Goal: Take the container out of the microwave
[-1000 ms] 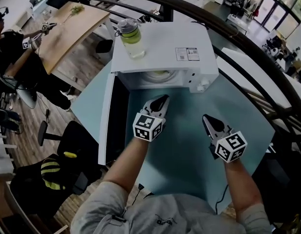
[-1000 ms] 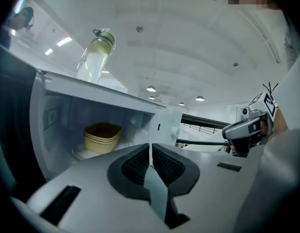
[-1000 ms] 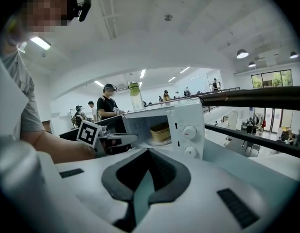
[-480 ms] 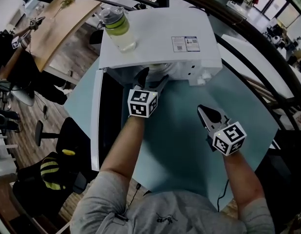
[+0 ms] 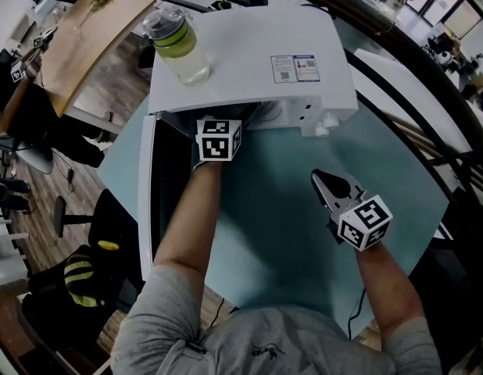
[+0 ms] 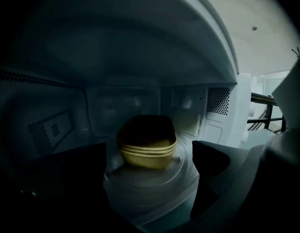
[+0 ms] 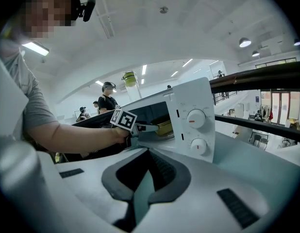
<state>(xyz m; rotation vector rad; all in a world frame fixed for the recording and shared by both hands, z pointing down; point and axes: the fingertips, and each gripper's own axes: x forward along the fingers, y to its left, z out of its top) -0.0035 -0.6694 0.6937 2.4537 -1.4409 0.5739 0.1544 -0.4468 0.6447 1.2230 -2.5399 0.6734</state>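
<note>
A tan, stacked-looking container (image 6: pixel 146 142) sits on the glass turntable (image 6: pixel 150 188) inside the white microwave (image 5: pixel 249 61), whose door (image 5: pixel 146 194) hangs open to the left. My left gripper (image 6: pixel 140 178) reaches into the oven's mouth. Its jaws are opening, and the container stands just ahead in the gap between them, untouched. In the head view only its marker cube (image 5: pixel 218 139) shows, and the fingers are hidden under the oven's top. My right gripper (image 5: pixel 329 184) hovers over the teal table (image 5: pixel 288 233) in front of the dials, shut and holding nothing.
A water bottle (image 5: pixel 177 44) with green liquid stands on the microwave's top at the left. The control panel with two dials (image 7: pixel 196 130) is at the oven's right. A wooden desk (image 5: pixel 77 37), chairs and seated people are off to the left, and a dark railing (image 5: pixel 398 61) curves behind.
My left gripper has moved forward from the table into the microwave's opening, and its jaws have gone from shut to wide apart. The right gripper has sunk slightly.
</note>
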